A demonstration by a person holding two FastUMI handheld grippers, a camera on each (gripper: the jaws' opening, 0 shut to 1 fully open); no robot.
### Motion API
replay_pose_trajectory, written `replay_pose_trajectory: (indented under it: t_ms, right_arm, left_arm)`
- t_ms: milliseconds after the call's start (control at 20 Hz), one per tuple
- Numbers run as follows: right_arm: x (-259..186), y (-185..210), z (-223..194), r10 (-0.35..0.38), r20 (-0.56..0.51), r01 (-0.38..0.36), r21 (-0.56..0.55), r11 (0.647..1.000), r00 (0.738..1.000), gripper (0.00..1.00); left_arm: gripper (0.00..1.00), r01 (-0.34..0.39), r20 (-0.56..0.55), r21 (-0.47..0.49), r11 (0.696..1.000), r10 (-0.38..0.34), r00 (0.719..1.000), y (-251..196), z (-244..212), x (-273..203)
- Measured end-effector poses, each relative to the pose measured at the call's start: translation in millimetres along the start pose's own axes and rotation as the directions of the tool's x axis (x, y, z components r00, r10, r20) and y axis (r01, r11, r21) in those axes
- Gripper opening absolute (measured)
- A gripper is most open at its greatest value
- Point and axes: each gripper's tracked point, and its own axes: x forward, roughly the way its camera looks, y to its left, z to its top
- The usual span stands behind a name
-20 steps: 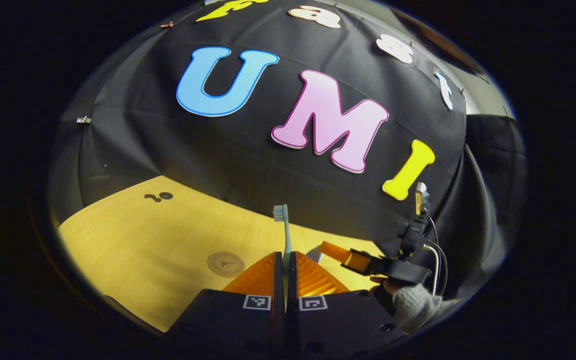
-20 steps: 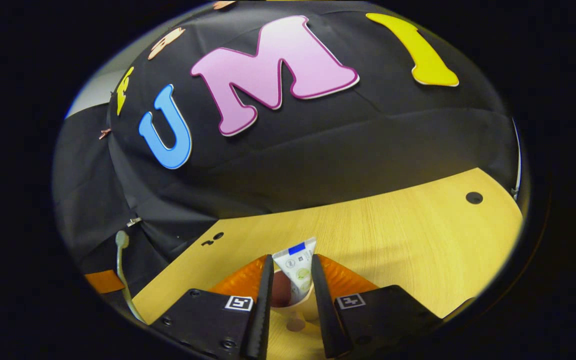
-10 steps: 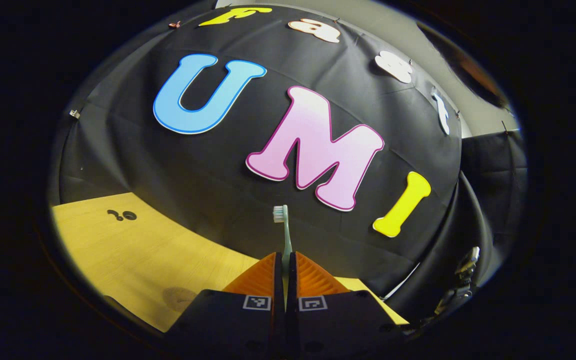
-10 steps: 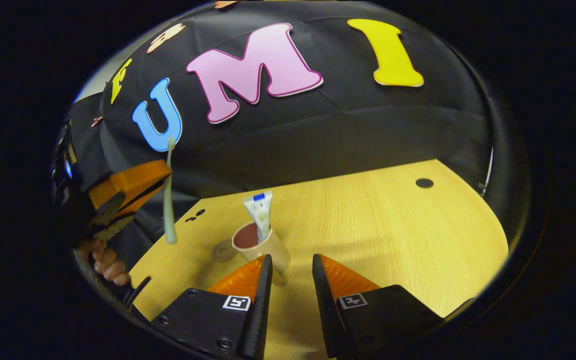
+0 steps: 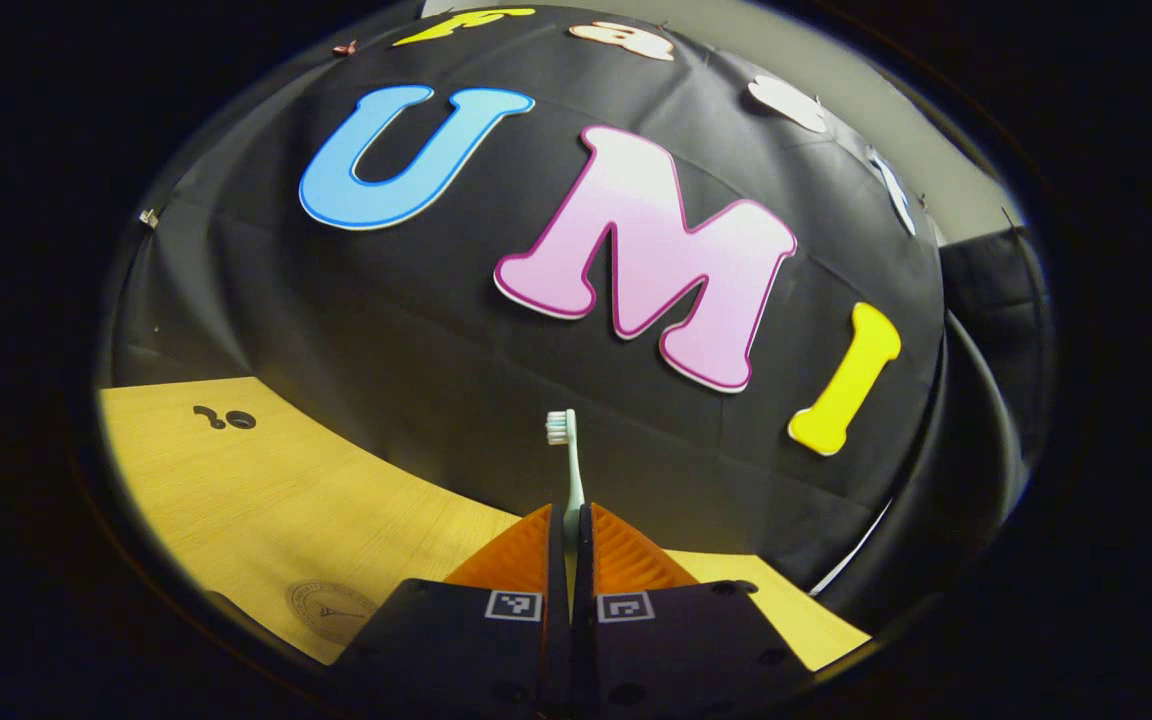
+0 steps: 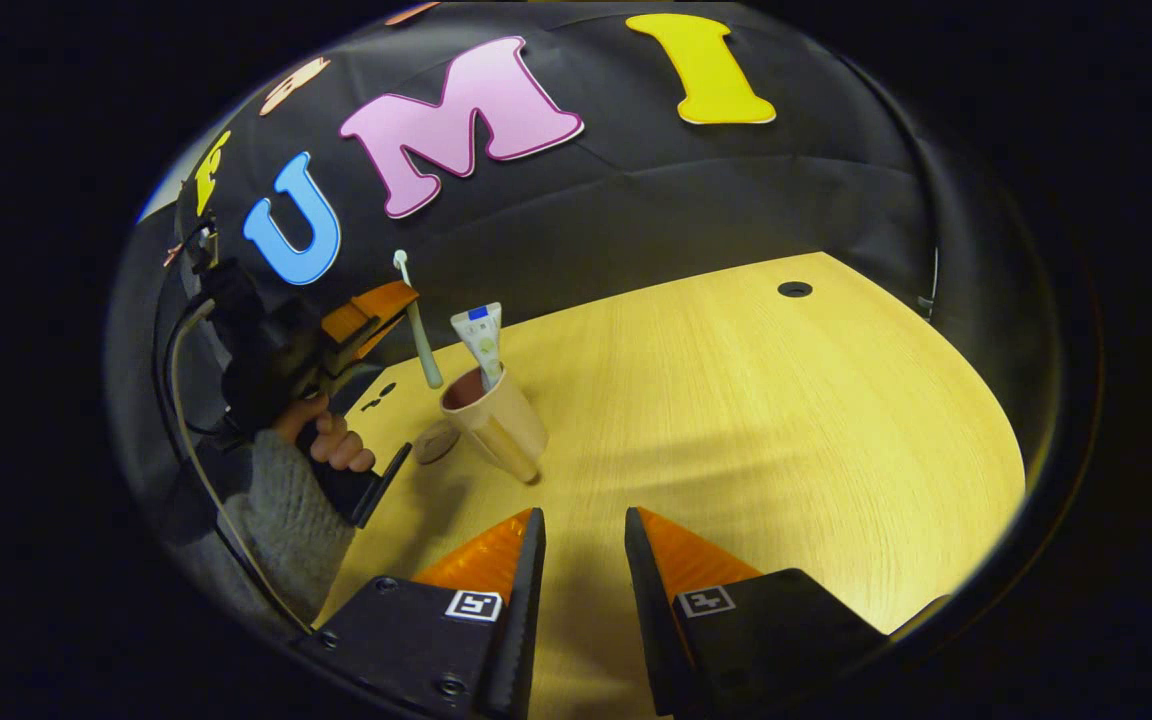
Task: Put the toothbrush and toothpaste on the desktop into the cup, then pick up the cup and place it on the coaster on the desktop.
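Now your left gripper (image 5: pixel 570 520) is clamped on the toothbrush (image 5: pixel 566 465), both fingers pressed to the handle. In the right gripper view that toothbrush (image 6: pixel 416 325) stands nearly upright, bristles up, its lower end just above and beside the rim of the cup (image 6: pixel 496 420). Your right gripper (image 6: pixel 576 535) has its fingers apart and grips nothing; it sits near the cup, on the side away from the wall. The toothpaste (image 6: pixel 481 340) stands in the cup, flat end up, leaning slightly. The coaster (image 6: pixel 433 441) lies on the desktop (image 6: pixel 736 400) just beside the cup, on the left gripper's side.
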Motion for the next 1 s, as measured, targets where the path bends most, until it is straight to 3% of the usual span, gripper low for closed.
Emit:
replay_pose_trajectory:
  t_ms: [550,1000]
  right_arm:
    - [-4.0,-14.0,-8.8,-0.020,-0.021,0.021,0.039,0.999,1.000,0.48]
    - [4.0,-6.0,-11.9,0.031,-0.099,-0.026,0.053,0.998,0.995,0.54]
  left_arm:
    - [0.06,-0.054,-0.051,0.211,0.976,0.066,0.997,14.0,-59.7,7.9]
    - [0.17,-0.033,-0.066,0.295,0.955,0.055,0.996,13.4,-74.3,-14.7]
